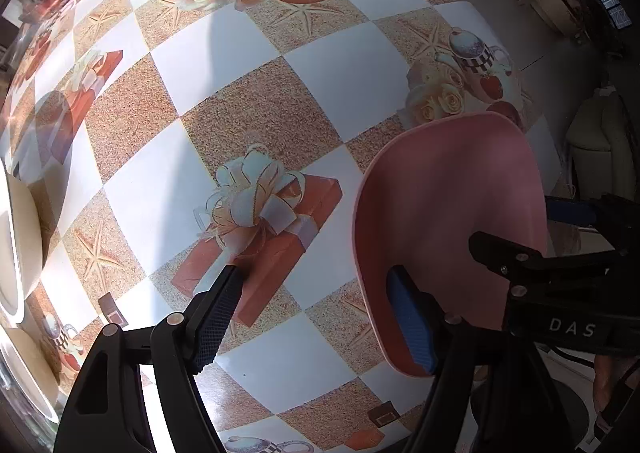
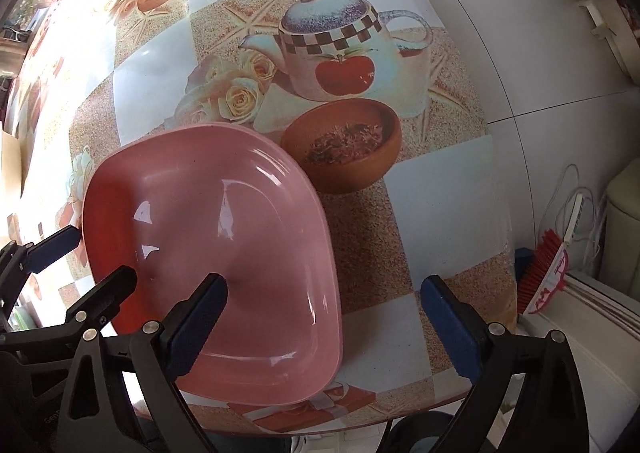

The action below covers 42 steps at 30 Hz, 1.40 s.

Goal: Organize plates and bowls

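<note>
Left wrist view: the left gripper points down at the desk, which wears a checkered cloth printed with teapots, roses and gift boxes. Its fingers stand open; the left one hangs over the printed gift box, and the right one lies over the near edge of the pink bowl without visibly pressing on it. The bowl sits at the right of this view, close to the desk's edge. Beyond it, the right gripper reaches in from the right side. Cream plates show at the far left edge, partly cut off.

Right wrist view: the right gripper also points down, fingers wide apart. The pink bowl rests upright on the desk, near its rounded corner, beside a printed clay dish. The gripper's left finger hangs over the inside of the bowl; its right finger is outside, over the cloth, so the bowl's right rim lies between them, not squeezed. The left gripper shows at the bowl's left side. A red brush stands on the floor beyond the desk.
</note>
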Tool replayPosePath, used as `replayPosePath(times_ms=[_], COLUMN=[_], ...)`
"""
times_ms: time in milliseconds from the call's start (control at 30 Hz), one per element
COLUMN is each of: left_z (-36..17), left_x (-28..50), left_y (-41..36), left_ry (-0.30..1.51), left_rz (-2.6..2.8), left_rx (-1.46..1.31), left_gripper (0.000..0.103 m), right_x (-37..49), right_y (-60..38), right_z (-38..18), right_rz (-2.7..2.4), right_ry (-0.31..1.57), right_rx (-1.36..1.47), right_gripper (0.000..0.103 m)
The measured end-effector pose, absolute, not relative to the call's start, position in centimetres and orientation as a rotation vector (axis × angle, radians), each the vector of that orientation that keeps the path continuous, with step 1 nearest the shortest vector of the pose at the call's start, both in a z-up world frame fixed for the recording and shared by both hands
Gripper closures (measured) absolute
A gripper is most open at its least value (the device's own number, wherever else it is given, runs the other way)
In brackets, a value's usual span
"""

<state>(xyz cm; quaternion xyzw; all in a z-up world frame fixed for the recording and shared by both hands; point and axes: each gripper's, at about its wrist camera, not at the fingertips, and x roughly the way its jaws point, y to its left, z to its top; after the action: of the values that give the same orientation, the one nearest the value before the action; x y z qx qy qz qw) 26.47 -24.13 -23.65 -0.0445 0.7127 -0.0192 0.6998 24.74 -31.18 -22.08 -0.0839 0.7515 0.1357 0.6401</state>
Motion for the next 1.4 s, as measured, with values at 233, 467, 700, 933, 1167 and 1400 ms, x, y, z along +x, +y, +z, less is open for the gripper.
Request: replayPosePath(times_ms=[233, 467, 700, 933, 1167, 1400], left_z=[-23.5, -23.9, -24.2, -24.3, -23.7, -22.6], left_x=[25.8, 21.2, 14.1, 6.6, 4.3, 1.8], left_y=[-23.7, -19.5, -12.2, -4.9, -2.4, -0.1], left_ry=[1.557, 1.566, 1.597, 1.599, 1.560, 1.565], left_rz=[-0.059, -0.011, 0.116, 0.303, 0.354, 0.370], left_rx=[-0.064, -0.062, -0.116, -0.244, -0.265, -0.267], left_gripper=[0.041, 0.050, 0.050, 0.048, 0.040, 0.037], right_x=[23.6, 19.9, 12.6, 4.8, 5.1, 7.2], right_y=[-28.5, -23.1, -15.6, -7.5, -7.9, -8.8], right_z=[-21.1, -20.3, -19.6, -19.0, -19.1, -19.2], right_rz=[0.403, 0.544, 0.717, 0.873, 0.764, 0.711], right_ry=[1.697, 1.702, 1.716, 1.732, 1.790, 1.809], right_rx=[-0.269, -0.340, -0.433, -0.487, -0.373, -0.287], right_gripper=[0.045, 0.077, 0.076, 0.076, 0.059, 0.032])
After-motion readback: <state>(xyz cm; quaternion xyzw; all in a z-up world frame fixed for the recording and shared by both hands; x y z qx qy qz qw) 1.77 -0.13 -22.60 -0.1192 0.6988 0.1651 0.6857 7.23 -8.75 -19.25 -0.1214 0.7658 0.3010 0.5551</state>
